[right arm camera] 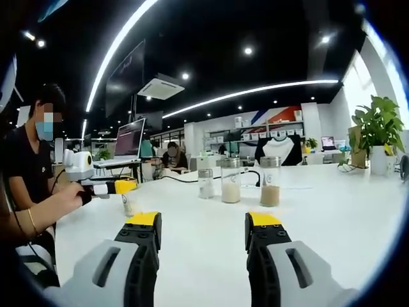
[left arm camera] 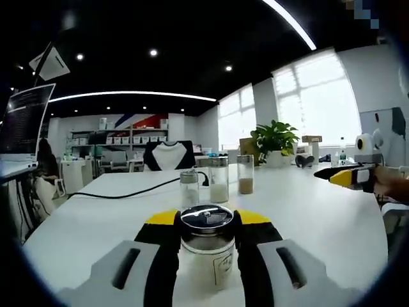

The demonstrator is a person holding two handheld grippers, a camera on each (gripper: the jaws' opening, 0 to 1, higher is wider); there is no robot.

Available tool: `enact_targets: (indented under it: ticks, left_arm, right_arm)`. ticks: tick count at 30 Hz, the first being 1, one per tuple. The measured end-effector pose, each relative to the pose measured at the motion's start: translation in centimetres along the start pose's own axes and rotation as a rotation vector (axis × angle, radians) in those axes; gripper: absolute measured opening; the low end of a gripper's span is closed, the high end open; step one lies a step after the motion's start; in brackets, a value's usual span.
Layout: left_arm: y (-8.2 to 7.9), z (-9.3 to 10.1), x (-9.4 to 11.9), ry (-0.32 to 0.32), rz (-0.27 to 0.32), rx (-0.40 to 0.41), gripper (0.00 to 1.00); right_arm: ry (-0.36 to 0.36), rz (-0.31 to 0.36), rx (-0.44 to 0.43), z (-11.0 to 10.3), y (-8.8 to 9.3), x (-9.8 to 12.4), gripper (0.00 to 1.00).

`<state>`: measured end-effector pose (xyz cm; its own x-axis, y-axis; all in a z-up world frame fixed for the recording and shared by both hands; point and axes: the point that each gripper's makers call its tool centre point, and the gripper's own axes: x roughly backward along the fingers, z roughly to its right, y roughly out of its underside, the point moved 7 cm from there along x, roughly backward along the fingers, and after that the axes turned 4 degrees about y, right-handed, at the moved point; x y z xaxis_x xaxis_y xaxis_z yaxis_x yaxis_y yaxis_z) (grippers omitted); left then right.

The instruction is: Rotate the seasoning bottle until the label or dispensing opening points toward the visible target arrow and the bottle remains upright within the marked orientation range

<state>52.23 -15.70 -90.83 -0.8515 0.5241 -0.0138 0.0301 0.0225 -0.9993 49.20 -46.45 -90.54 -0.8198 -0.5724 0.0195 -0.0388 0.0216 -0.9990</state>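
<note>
My left gripper (left arm camera: 207,220) is shut on a glass seasoning bottle (left arm camera: 206,256) with a shiny metal lid and pale powder inside. Its yellow-tipped jaws press both sides just below the lid, and the bottle stands upright on the white table (left arm camera: 307,217). In the right gripper view the same bottle (right arm camera: 128,203) shows at the left under the left gripper (right arm camera: 115,187), held by a person's hand. My right gripper (right arm camera: 203,224) hangs open over the table with nothing between its jaws; it enters the left gripper view as the right gripper (left arm camera: 342,175) at the far right.
Three other glass jars (left arm camera: 218,180) stand in a row mid-table, seen again as jars (right arm camera: 230,181). A black cable (left arm camera: 128,192) crosses the table behind them. A potted plant (left arm camera: 275,137) stands at the far edge. A seated person (right arm camera: 29,166) is at the left.
</note>
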Motion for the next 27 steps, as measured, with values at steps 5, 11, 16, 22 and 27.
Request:
enact_targets:
  ticks: [5, 11, 16, 22, 27]
  left_arm:
    - [-0.04, 0.01, -0.05, 0.022, -0.007, -0.017, 0.34]
    - [0.11, -0.47, 0.03, 0.042, 0.001, 0.019, 0.35]
    - [0.04, -0.38, -0.07, 0.043, -0.008, 0.022, 0.35]
    - [0.03, -0.39, -0.01, 0.044, -0.02, 0.04, 0.35]
    - [-0.54, -0.3, 0.16, 0.033, -0.012, 0.036, 0.37]
  right_arm:
    - [-0.001, 0.0, -0.003, -0.01, 0.05, -0.03, 0.52]
    - [0.005, -0.001, -0.004, 0.13, 0.09, 0.07, 0.52]
    - [0.011, 0.002, -0.003, 0.33, -0.01, 0.13, 0.52]
    - [0.01, 0.004, -0.008, 0.37, 0.02, 0.09, 0.52]
    - [0.012, 0.008, -0.008, 0.42, -0.06, 0.16, 0.52]
